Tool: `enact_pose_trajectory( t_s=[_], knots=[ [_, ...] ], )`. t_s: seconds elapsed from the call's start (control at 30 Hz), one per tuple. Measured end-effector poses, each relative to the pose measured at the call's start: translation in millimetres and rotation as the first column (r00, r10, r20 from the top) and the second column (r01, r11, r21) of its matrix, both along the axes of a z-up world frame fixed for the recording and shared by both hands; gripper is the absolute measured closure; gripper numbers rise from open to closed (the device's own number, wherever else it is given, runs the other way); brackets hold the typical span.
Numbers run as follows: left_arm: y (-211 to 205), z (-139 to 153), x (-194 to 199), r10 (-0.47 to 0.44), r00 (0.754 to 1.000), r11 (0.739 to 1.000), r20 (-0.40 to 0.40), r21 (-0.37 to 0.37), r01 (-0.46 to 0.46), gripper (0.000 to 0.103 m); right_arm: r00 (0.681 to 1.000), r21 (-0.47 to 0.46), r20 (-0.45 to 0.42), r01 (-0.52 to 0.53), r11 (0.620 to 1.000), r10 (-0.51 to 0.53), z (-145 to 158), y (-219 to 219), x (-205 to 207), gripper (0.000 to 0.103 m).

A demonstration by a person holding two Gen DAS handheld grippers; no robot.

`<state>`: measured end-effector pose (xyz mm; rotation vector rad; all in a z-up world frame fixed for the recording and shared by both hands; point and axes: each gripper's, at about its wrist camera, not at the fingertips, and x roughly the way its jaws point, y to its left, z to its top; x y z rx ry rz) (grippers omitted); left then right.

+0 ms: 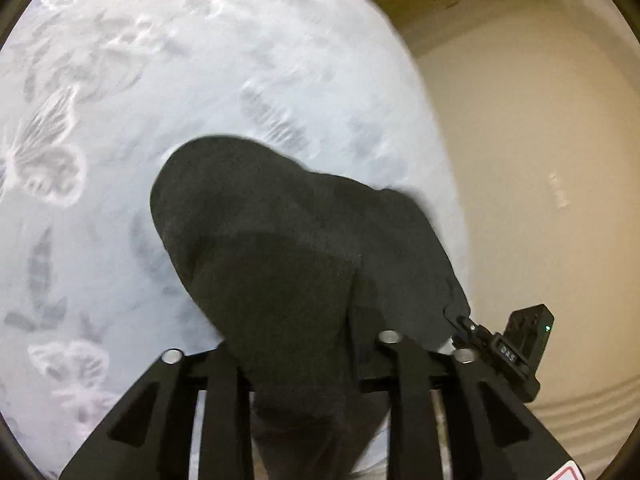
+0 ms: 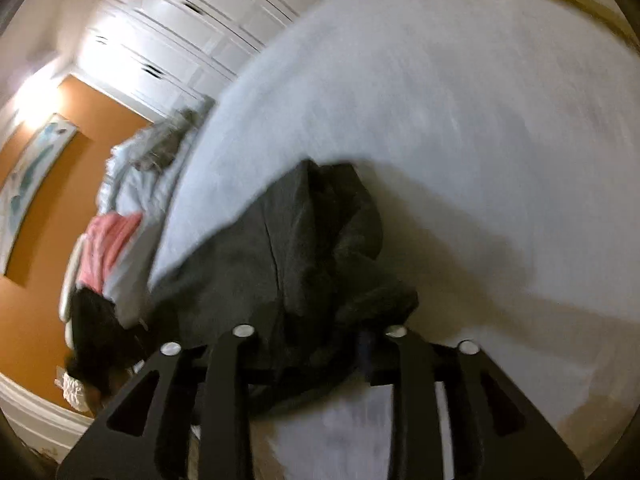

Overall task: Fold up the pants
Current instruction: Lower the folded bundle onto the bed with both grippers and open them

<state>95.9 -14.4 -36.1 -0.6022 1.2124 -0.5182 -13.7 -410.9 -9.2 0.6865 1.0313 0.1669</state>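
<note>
Dark grey pants [image 1: 280,248] on the bed [image 1: 200,60] — pale sheet with a faint butterfly and leaf print. Left wrist view: the cloth is bunched and lifted, running straight back between the fingers of the left claw [image 1: 304,360]. Its fingertips are buried under the fabric, so the left claw looks to be pinching the pants. At the cloth's right edge, a second black device with a small green light [image 1: 520,344] meets the fabric.

Right wrist view, blurred: the pants [image 2: 288,264] are rumpled in folds and fill the gap of the right claw [image 2: 316,356], which is likewise nipped on them. The bed [image 2: 460,100] spreads beyond. To the left, pink cloth [image 2: 106,244], an orange wall [image 2: 60,184], white cabinet doors [image 2: 168,32].
</note>
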Motion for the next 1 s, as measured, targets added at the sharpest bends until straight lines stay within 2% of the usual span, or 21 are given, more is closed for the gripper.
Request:
enact_pose_trajectory(
  t_s=[0.03,0.07,0.1,0.17,0.2,0.23,0.27,0.3,0.37,0.47,0.53,0.63,0.67,0.7,0.73,0.77,0.8,0.87,0.9,0.93,1.0],
  knots=[
    [-16.8,-9.9,-0.6,-0.006,0.999,1.0,-0.04,0.016,0.006,0.059,1.0,-0.008,-0.01,0.023,1.0,-0.023,-9.1,1.4,-4.7,0.058],
    [-16.4,-24.7,-7.8,0.014,0.997,1.0,-0.076,0.016,-0.012,0.056,0.999,0.012,0.007,0.045,0.999,-0.045,-15.9,-0.2,-8.4,0.057],
    [-14.3,-34.0,-15.5,0.039,0.996,0.999,-0.082,-0.002,-0.039,0.054,0.999,0.03,-0.001,0.054,0.998,-0.054,-16.0,-1.7,-6.6,0.049],
    [-10.7,-35.5,-30.7,0.111,0.993,0.993,-0.047,-0.044,-0.113,0.055,0.998,0.058,0.033,0.051,0.997,-0.053,-12.0,-1.4,0.1,0.063],
    [-7.5,-36.8,-39.4,0.13,0.99,0.988,-0.046,-0.076,-0.133,0.061,0.998,0.038,0.038,0.042,0.998,-0.043,-11.5,1.9,3.3,0.086],
    [-2.1,-36.8,-43.5,0.146,0.988,0.983,-0.058,-0.106,-0.152,0.09,0.999,0.015,0.032,0.026,1.0,-0.027,-13.1,5.5,6.4,0.087],
    [2.5,-30.9,-38.9,0.141,0.988,0.977,-0.066,-0.154,-0.149,0.09,0.998,-0.005,0.048,0.04,0.999,-0.04,-7.9,9.2,6.3,0.088],
    [7.6,-21.1,-37.1,0.131,0.99,0.977,-0.049,-0.162,-0.138,0.091,0.996,-0.022,0.083,0.036,0.999,-0.034,2.6,13.4,5.0,0.089],
    [12.4,21.9,-23.5,0.101,0.991,0.989,0.086,-0.116,-0.09,0.091,0.981,-0.053,0.192,0.014,0.999,-0.004,35.8,28.2,4.2,0.089],
    [25.3,83.2,6.5,0.084,0.971,0.993,0.226,-0.095,-0.063,0.091,0.925,-0.09,0.376,-0.018,0.996,0.051,95.4,59.6,15.9,0.089],
    [40.4,123.4,25.8,0.091,0.945,0.994,0.315,-0.087,-0.067,0.091,0.881,-0.102,0.469,-0.011,0.995,0.058,122.9,71.3,32.5,0.089],
    [39.7,182.0,69.1,0.076,0.877,0.997,0.475,-0.007,-0.082,0.09,0.81,-0.091,0.585,0.018,0.996,0.038,149.6,83.8,72.5,0.088],
    [43.6,188.5,78.5,0.056,0.875,0.997,0.481,0.02,-0.074,0.089,0.805,-0.069,0.593,0.033,0.997,0.015,148.6,81.9,89.4,0.088],
    [41.7,187.1,93.7,0.028,0.881,0.997,0.473,0.056,-0.061,0.081,0.813,-0.052,0.582,0.046,0.998,-0.007,141.5,80.8,105.4,0.085],
    [42.1,179.2,110.9,-0.001,0.895,0.996,0.446,0.081,-0.04,0.063,0.832,-0.024,0.554,0.065,0.998,-0.041,128.2,81.8,124.9,0.081],
    [49.1,160.3,127.0,-0.031,0.92,0.993,0.39,0.119,-0.017,0.051,0.864,0.01,0.495,0.103,0.995,-0.094,102.5,76.3,144.3,0.077],
    [54.7,138.8,143.2,-0.009,0.934,0.984,0.357,0.17,-0.055,0.045,0.898,-0.006,0.425,0.13,0.992,-0.115,74.7,72.3,160.8,0.072],
    [67.2,93.4,168.4,0.068,0.957,0.953,0.282,0.264,-0.146,0.045,0.96,-0.136,0.248,0.171,0.976,-0.133,19.5,66.8,181.6,0.071],
    [78.4,74.8,172.1,0.104,0.965,0.943,0.24,0.284,-0.173,0.046,0.973,-0.174,0.182,0.173,0.969,-0.141,0.3,63.2,181.5,0.07],
    [91.0,57.9,168.1,0.145,0.967,0.94,0.211,0.277,-0.201,0.046,0.976,-0.18,0.149,0.186,0.966,-0.161,-13.5,58.1,174.9,0.07],
    [108.7,33.7,144.7,0.195,0.964,0.949,0.183,0.212,-0.232,0.046,0.971,-0.188,0.169,0.202,0.961,-0.171,-21.1,49.8,151.5,0.07]
  ],
)
